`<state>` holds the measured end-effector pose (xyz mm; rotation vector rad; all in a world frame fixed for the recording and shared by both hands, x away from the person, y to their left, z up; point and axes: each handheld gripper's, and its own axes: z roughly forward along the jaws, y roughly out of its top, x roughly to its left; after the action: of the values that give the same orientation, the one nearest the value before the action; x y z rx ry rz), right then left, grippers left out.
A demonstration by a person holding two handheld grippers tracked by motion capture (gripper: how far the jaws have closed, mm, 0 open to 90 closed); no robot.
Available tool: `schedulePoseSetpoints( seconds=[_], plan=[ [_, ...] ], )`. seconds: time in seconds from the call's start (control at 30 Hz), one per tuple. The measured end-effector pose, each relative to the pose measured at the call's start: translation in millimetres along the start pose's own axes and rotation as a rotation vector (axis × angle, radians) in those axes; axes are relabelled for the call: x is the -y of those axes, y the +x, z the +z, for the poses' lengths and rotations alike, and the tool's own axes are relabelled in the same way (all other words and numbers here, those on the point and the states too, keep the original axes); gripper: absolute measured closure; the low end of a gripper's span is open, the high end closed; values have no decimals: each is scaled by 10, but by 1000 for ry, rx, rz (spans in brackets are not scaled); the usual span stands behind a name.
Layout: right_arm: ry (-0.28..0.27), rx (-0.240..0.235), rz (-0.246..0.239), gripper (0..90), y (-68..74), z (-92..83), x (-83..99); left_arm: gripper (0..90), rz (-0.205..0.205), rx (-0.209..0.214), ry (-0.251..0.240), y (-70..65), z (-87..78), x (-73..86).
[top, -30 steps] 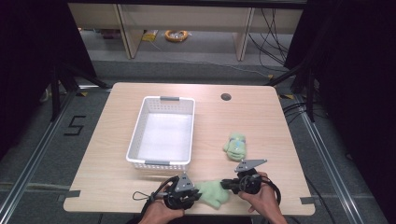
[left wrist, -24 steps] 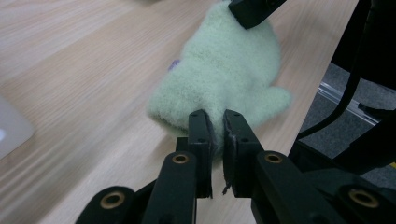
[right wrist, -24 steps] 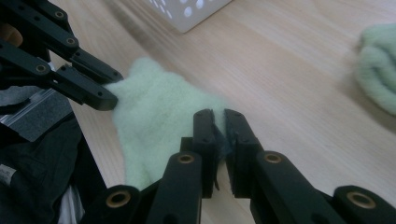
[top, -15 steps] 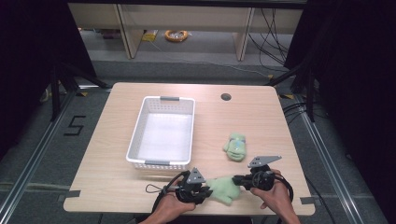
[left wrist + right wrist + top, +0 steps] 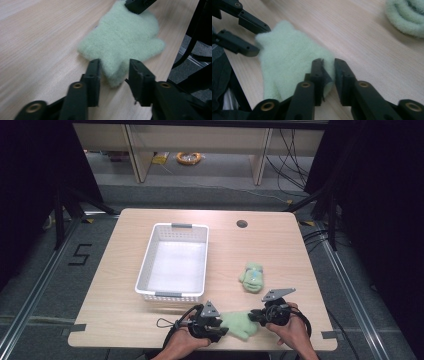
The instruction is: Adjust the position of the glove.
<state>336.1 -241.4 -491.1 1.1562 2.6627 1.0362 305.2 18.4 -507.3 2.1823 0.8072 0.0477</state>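
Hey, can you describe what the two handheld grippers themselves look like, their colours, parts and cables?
Both are black. The left gripper and right gripper each carry a grey three-cornered plate on top. A thin black cable loops away from each over the table. Up close, the jaws are flat black bars with small screw holes, hinged on linkages with brass-coloured pivot pins. The person's forearms appear bare, with no sleeves visible.

The place reads as a lab or recording studio. A light wooden table point(image 5: 150, 325) stands on grey floor between metal rails point(image 5: 30, 305), with black curtains point(image 5: 380, 195) at three and nine o'clock. At twelve o'clock stand plain shelf units point(image 5: 260, 155) with loose cables point(image 5: 290, 150), and a taped "5" point(image 5: 80, 255) marks the floor at ten o'clock.
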Motion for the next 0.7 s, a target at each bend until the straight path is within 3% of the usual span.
schedulePoseSetpoints(
  seconds=[0.07,0.1,0.23,0.3,0.43,0.47,0.53,0.57,0.6,0.63,0.67,0.7],
  plan=[
    [2,-3,-1,700,0,2,-1,555,-4,-2,-7,-11,-10,1],
    [-3,6,-4,626,5,-24,-16,476,10,-27,-12,-13,-59,-11],
    [-22,29,-7,551,-4,-108,-58,399,-7,-12,-18,-28,-166,-15],
    [-45,41,-6,541,-32,-134,-84,365,-28,-11,-32,-48,-214,7],
    [-69,72,-5,535,-104,-200,-151,352,-18,-13,-43,-39,-311,51],
    [-97,89,6,536,-166,-225,-211,349,-35,-17,-53,-28,-366,86],
    [-119,122,30,535,-235,-244,-284,341,-33,-21,-54,-10,-397,100],
    [-119,122,30,535,-235,-244,-284,341,-59,-26,-60,-7,-416,120],
    [-119,152,31,535,-313,-248,-365,329,-48,-30,-51,32,-470,148],
    [-119,152,31,535,-313,-248,-365,325,-48,-30,-51,32,-470,148],
    [-124,186,35,534,-377,-221,-445,323,-83,-34,-63,45,-488,182],
    [-116,185,51,534,-405,-223,-490,321,-76,-39,-56,60,-507,195]
  ],
)
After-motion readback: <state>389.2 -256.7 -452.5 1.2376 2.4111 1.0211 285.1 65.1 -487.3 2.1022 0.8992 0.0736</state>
